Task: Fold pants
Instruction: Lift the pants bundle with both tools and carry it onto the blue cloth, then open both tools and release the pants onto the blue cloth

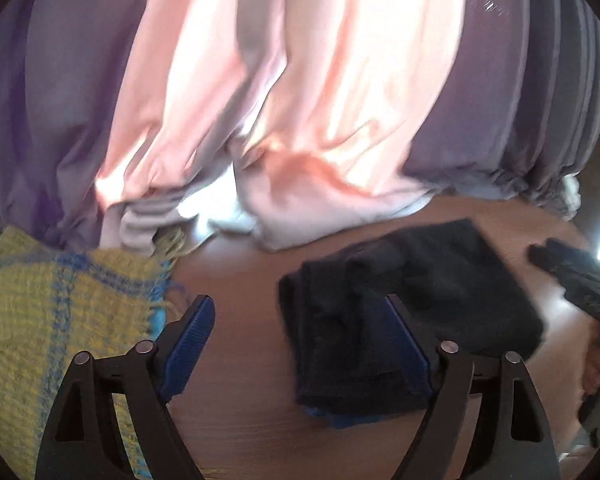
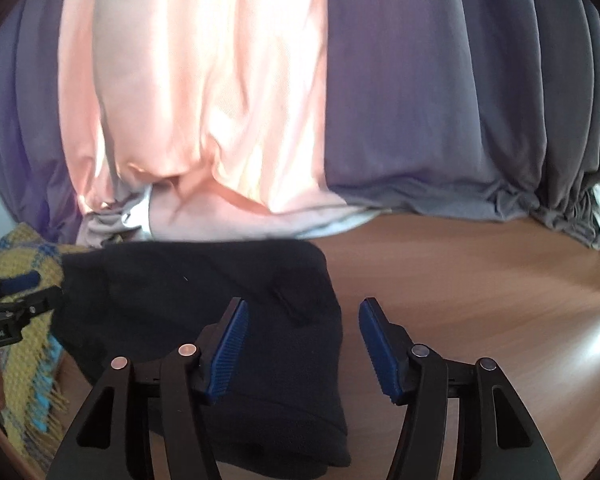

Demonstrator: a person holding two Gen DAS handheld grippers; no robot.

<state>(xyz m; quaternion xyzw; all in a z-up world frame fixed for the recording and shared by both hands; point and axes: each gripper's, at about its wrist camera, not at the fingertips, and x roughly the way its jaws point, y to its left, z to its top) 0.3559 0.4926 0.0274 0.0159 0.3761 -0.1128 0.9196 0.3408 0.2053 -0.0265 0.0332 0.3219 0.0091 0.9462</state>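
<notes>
The dark pants (image 1: 412, 312) lie folded into a compact bundle on the wooden table (image 1: 236, 420); they also show in the right wrist view (image 2: 204, 304). My left gripper (image 1: 300, 308) is open and empty, hovering over the bundle's left edge, its right finger above the cloth. My right gripper (image 2: 302, 312) is open and empty above the bundle's right edge. The right gripper shows at the far right of the left wrist view (image 1: 572, 276); the left gripper shows at the left edge of the right wrist view (image 2: 16, 296).
A yellow and blue woven blanket (image 1: 60, 308) lies left of the pants and shows in the right wrist view (image 2: 28, 264). Pink curtains (image 1: 260, 80) and grey-purple curtains (image 2: 440, 100) hang behind the table. Bare wood (image 2: 480, 280) lies to the right.
</notes>
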